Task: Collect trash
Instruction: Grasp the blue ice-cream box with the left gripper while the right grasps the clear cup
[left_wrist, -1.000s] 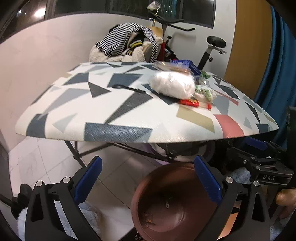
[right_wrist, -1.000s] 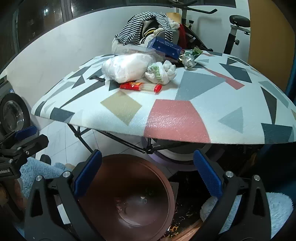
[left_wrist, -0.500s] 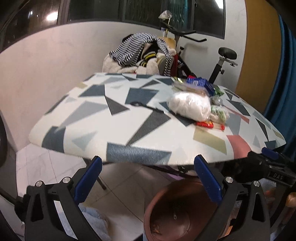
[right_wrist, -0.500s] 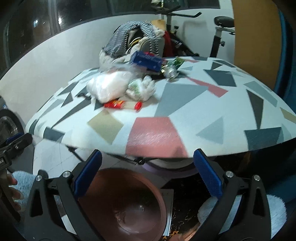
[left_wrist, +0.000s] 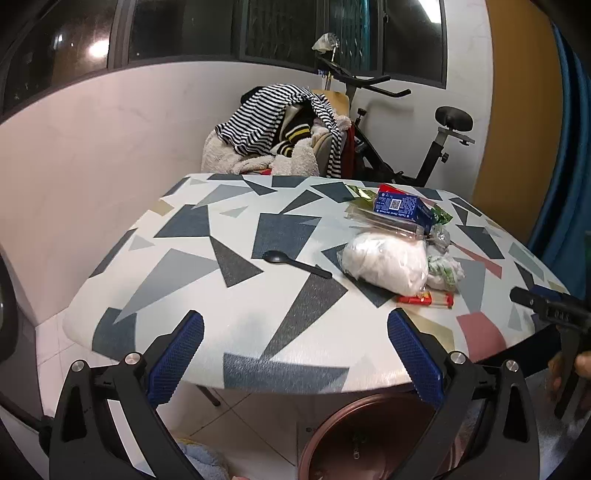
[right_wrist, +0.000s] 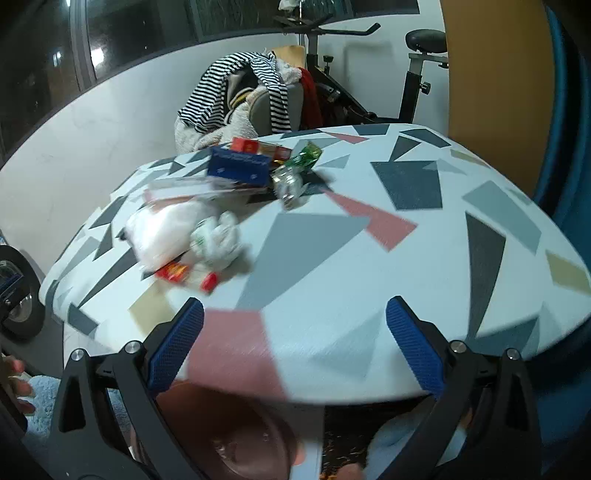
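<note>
Trash lies in a heap on the patterned table (left_wrist: 236, 317): a white plastic bag (left_wrist: 386, 264), a crumpled white-green wrapper (left_wrist: 445, 271), a red packet (left_wrist: 424, 299), a blue box (left_wrist: 400, 206), clear packaging and a green wrapper (right_wrist: 306, 155). A black plastic spoon (left_wrist: 295, 263) lies apart, left of the heap. The white bag (right_wrist: 166, 232), red packet (right_wrist: 184, 275) and blue box (right_wrist: 238, 168) also show in the blurred right wrist view. A brown bin (left_wrist: 373, 439) stands on the floor under the table's near edge. My left gripper (left_wrist: 295, 354) and right gripper (right_wrist: 293, 350) are both open and empty, before the near edge.
Behind the table stand a chair piled with striped clothes (left_wrist: 280, 125) and an exercise bike (left_wrist: 399, 136). A blue curtain (left_wrist: 569, 177) hangs at the right. The right gripper's body (left_wrist: 550, 306) shows at the right edge of the left wrist view. Pale floor tiles (left_wrist: 258, 424) lie below.
Both grippers have risen from below the tabletop to above its near edge, so the top and the trash now show from above. The bin has dropped to the bottom of both views.
</note>
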